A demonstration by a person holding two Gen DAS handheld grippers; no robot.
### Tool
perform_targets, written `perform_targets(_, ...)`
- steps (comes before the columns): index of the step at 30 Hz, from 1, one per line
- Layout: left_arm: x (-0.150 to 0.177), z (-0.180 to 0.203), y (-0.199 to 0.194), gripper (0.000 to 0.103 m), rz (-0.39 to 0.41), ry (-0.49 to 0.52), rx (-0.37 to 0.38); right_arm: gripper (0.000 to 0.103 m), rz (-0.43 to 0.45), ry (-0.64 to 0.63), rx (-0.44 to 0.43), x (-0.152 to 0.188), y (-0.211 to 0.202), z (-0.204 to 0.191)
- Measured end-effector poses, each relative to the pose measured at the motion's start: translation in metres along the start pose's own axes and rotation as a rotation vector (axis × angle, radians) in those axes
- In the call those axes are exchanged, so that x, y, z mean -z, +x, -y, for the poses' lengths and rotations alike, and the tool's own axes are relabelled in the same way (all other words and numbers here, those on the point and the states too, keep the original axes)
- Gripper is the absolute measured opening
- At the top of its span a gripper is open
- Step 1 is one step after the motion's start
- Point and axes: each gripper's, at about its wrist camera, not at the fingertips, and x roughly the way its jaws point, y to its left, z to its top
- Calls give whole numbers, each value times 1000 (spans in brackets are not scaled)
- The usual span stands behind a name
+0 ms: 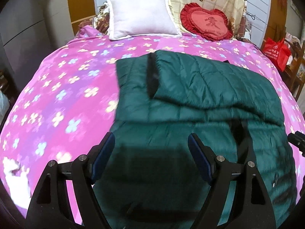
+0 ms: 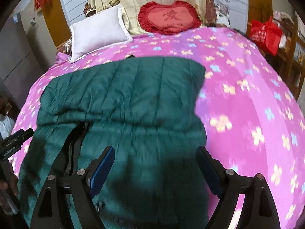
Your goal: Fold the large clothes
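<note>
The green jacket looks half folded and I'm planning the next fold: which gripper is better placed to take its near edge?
Neither clearly. The left gripper and right gripper both hover open over the near part of the green jacket, on the pink bedspread; probably use both.

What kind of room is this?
Most likely a home bedroom: a bed with a pink flowered cover, a white pillow and a red heart cushion at its head, and a green padded coat spread on it.
</note>
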Motion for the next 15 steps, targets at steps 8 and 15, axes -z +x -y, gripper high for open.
perform_targets(8,43,-21,-27,79,-27,-13,-21,85,-14,0,1,46,-27,1)
perform_targets(15,69,-29,-40,79,-46,-29,-23,85,-23,-7,-2,75,-41,0)
